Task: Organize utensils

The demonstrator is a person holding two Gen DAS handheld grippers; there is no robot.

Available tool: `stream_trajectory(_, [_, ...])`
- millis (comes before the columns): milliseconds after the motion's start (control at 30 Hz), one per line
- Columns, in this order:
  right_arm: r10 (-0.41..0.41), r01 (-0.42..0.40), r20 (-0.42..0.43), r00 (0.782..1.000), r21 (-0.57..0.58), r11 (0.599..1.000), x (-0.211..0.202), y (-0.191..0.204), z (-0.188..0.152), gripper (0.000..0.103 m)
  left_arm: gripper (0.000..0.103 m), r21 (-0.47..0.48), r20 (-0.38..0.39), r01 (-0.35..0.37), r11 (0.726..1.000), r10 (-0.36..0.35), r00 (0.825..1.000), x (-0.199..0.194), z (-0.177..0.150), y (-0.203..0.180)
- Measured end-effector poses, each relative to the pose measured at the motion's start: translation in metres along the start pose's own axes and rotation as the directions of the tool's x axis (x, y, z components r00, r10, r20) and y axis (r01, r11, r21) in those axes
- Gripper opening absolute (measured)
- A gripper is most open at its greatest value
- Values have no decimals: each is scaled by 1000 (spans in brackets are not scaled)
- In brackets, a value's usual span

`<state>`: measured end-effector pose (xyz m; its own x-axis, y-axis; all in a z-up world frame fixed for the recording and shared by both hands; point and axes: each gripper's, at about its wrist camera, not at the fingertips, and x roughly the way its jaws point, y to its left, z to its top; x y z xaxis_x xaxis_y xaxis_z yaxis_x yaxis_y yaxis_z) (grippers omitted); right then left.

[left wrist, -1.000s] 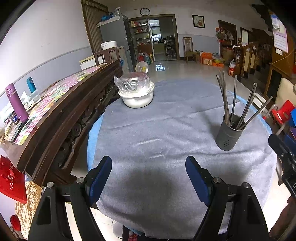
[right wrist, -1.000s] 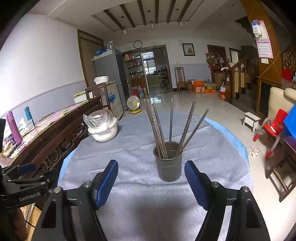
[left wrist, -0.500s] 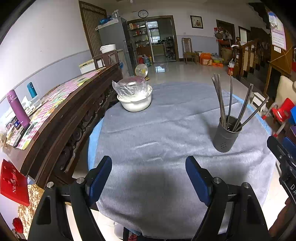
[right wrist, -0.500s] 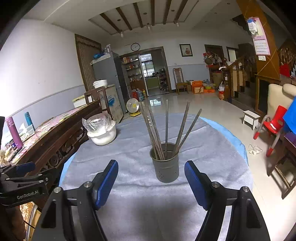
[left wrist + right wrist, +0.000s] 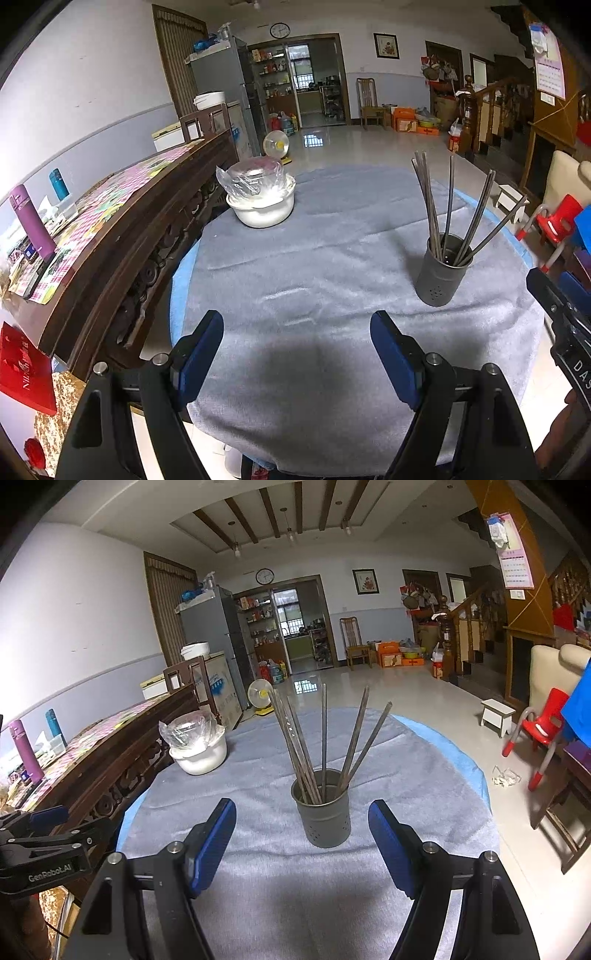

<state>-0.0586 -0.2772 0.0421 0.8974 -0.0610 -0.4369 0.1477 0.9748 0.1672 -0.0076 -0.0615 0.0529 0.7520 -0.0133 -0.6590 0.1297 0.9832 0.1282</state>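
Note:
A dark grey metal holder point(image 5: 321, 821) stands upright on the round table's grey cloth point(image 5: 258, 904), with several metal chopsticks point(image 5: 324, 734) fanned out of it. In the left wrist view the same holder point(image 5: 442, 275) and chopsticks point(image 5: 448, 199) sit at the right. My right gripper point(image 5: 302, 836) is open just in front of the holder, with nothing between its blue pads point(image 5: 391, 843). Further left, my left gripper point(image 5: 297, 349) hangs open and empty over bare cloth near the front edge. Each gripper shows at the edge of the other's view.
A white bowl point(image 5: 263, 210) covered with clear plastic stands at the table's far left. A dark carved wooden sideboard point(image 5: 122, 236) with bottles and papers runs along the left. Red child chairs point(image 5: 543, 727) and a white stool point(image 5: 496, 716) stand on the floor to the right.
Both views have tilted up slightly, so the holder and bowl sit a little lower in frame. Both grippers stay open at the same width.

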Motion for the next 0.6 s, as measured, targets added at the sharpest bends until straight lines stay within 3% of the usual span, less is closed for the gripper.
stream_trajectory(600, [-19, 18, -9, 1000, -32, 999, 5, 17, -2, 78, 82, -17, 4, 23, 1000, -23, 1000, 6, 0, 11])
